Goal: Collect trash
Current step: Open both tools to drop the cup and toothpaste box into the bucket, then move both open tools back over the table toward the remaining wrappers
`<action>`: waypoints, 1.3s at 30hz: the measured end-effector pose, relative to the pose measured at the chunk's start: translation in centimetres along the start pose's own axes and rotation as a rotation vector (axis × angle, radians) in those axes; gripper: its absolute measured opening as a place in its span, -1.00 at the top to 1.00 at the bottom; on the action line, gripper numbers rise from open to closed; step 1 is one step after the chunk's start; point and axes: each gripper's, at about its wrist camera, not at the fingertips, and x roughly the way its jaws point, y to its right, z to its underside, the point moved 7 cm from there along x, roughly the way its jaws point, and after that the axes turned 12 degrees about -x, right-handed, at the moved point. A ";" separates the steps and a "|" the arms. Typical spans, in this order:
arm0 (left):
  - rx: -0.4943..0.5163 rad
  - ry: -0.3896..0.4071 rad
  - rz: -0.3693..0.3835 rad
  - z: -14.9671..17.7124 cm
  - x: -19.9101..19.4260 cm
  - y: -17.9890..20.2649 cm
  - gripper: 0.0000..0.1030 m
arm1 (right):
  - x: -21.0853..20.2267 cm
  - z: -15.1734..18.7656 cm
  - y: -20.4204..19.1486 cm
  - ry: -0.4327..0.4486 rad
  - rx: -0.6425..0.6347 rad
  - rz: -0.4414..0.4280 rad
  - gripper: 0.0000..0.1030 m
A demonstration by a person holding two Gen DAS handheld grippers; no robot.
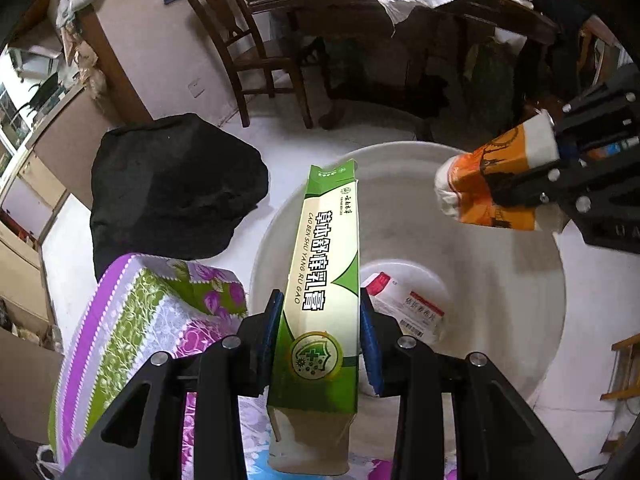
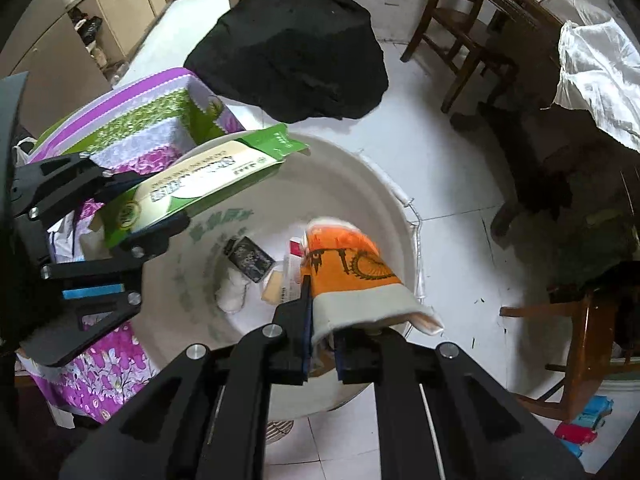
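My left gripper (image 1: 322,322) is shut on a long green and cream carton (image 1: 324,272) and holds it over the rim of a big white bucket (image 1: 500,248). The carton also shows in the right wrist view (image 2: 200,188). My right gripper (image 2: 322,344) is shut on an orange and white paper cup (image 2: 352,272), held above the bucket (image 2: 384,188). The cup and the right gripper (image 1: 560,168) show at the right of the left wrist view. Inside the bucket lie a red and white box (image 1: 404,304), a dark packet (image 2: 250,258) and a white wad (image 2: 232,292).
A floral cloth-covered surface (image 1: 152,320) sits left of the bucket. A black bag (image 1: 172,184) lies behind it. A wooden chair (image 1: 248,48) and a dark table (image 1: 400,12) with white cloth stand farther back. White tiled floor (image 2: 452,184) surrounds the bucket.
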 end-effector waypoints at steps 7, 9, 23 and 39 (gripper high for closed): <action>-0.030 0.045 -0.029 -1.2 -0.2 -0.5 -0.50 | 0.5 -0.4 0.6 0.002 0.003 0.000 0.28; -0.027 0.047 -0.030 -1.2 -0.2 -0.5 -0.50 | 0.5 -0.4 0.7 0.009 0.000 0.008 0.20; -0.029 0.064 -0.052 -0.1 -0.5 -1.1 -0.50 | 0.4 -0.1 0.6 0.006 0.005 0.024 0.20; -0.156 0.208 -0.196 4.9 -6.3 -4.0 -0.50 | -3.1 -1.2 -4.6 0.237 -0.017 0.056 0.12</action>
